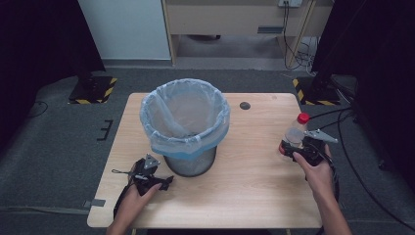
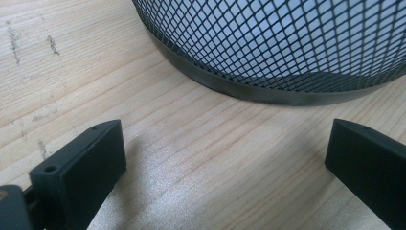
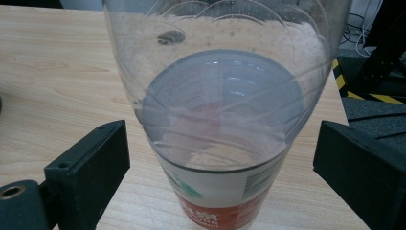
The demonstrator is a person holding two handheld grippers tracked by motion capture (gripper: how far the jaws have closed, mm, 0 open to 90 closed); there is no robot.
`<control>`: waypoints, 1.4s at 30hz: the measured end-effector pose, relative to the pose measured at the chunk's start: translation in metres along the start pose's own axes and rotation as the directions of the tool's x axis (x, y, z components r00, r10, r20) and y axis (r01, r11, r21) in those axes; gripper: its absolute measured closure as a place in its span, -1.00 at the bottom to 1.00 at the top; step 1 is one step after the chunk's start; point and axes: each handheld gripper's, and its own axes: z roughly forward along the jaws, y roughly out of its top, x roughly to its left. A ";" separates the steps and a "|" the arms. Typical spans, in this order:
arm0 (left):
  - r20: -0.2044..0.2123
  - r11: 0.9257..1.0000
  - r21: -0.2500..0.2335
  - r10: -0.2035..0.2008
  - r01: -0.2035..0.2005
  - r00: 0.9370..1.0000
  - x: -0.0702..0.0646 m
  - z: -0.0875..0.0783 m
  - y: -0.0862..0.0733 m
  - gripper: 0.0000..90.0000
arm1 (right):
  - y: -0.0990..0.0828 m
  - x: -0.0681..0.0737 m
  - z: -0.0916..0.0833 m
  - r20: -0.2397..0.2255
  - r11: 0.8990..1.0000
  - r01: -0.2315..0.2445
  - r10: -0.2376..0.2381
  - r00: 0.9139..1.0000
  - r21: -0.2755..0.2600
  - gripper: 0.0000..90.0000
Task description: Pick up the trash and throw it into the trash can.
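- A wooden table (image 1: 244, 186) carries a black mesh bin (image 1: 188, 164) lined with a pale blue bag (image 1: 161, 122); the bin stands left of the middle of the table.
- A clear plastic bottle (image 1: 295, 134) with a red cap (image 1: 304, 118) stands upright near the right edge of the table, well apart from the bin.
- The right gripper (image 1: 298, 152) is held by the right hand (image 1: 320, 171) just at the near side of the bottle.
- In the right gripper view the bottle (image 3: 225, 110) is between the two black jaws. The jaws are wide apart, with a gap on each side, so they do not touch it.
- The bottle has a white and red label (image 3: 215, 201) at its lower part.
- The left gripper (image 1: 149, 178) is low over the table at the near left side of the bin, held by the left hand (image 1: 134, 198).
- In the left gripper view its jaws are also wide apart with only bare wood (image 2: 215, 167) between them; the base of the bin (image 2: 268, 48) is just ahead, not touching.
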 end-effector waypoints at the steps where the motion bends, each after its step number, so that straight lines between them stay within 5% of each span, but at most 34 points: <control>1: 0.000 1.000 0.000 0.000 0.000 1.000 0.000 0.000 0.000 -1.00 | 0.000 -0.001 0.001 -0.003 1.000 0.000 0.000 1.000 0.002 -0.88; 18: 0.000 1.000 0.000 0.000 0.000 1.000 0.000 0.000 0.000 -1.00 | 0.004 -0.005 0.008 -0.006 1.000 0.011 -0.011 1.000 -0.011 -0.81; 28: 0.000 1.000 0.000 0.000 0.000 1.000 0.000 0.000 0.000 -1.00 | 0.007 -0.002 0.007 -0.024 0.999 0.029 -0.030 0.999 -0.036 -0.37; 42: 0.000 1.000 0.000 0.000 0.000 1.000 0.000 0.000 0.000 -1.00 | 0.032 0.007 -0.004 -0.061 0.996 0.050 -0.055 0.997 -0.073 -0.36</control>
